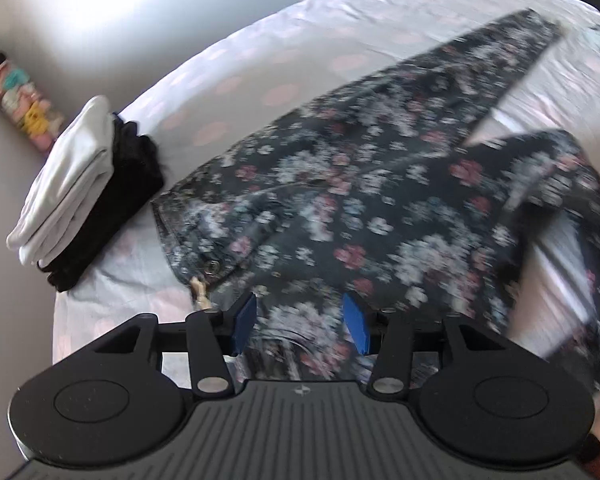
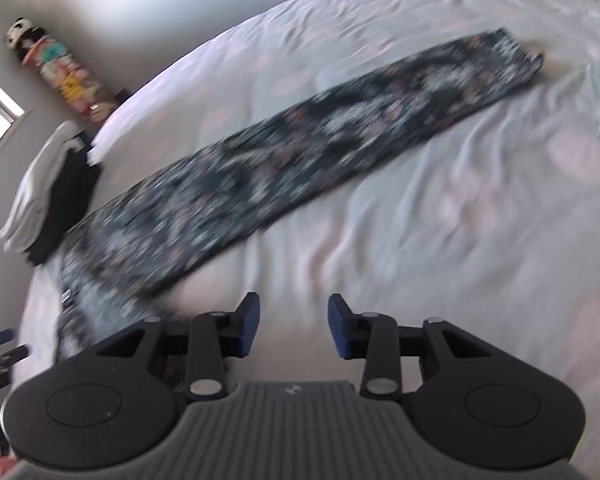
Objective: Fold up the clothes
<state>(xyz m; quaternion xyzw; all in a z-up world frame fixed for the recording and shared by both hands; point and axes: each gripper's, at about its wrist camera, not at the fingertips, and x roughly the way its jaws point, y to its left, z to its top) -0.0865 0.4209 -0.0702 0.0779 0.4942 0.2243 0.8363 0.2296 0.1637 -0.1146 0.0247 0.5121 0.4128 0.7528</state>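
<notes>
Dark floral trousers (image 1: 360, 200) lie spread on the bed, with the waistband button (image 1: 212, 267) near my left gripper. One leg stretches to the far right; the other is rumpled at the right. My left gripper (image 1: 300, 326) hovers over the waist end, open, with floral cloth showing below the gap and its pads not pressing on it. In the right wrist view the trousers (image 2: 260, 160) run as a long strip from lower left to upper right. My right gripper (image 2: 293, 326) is open above bare sheet, to the right of the trousers, with nothing between its fingers. Both views are blurred.
A folded stack of white cloth (image 1: 68, 176) on black cloth (image 1: 116, 200) sits at the bed's left edge, also seen as the stack (image 2: 40, 188). The pale sheet with pink spots (image 2: 460, 220) covers the bed. A column of soft toys (image 2: 60, 68) stands by the wall.
</notes>
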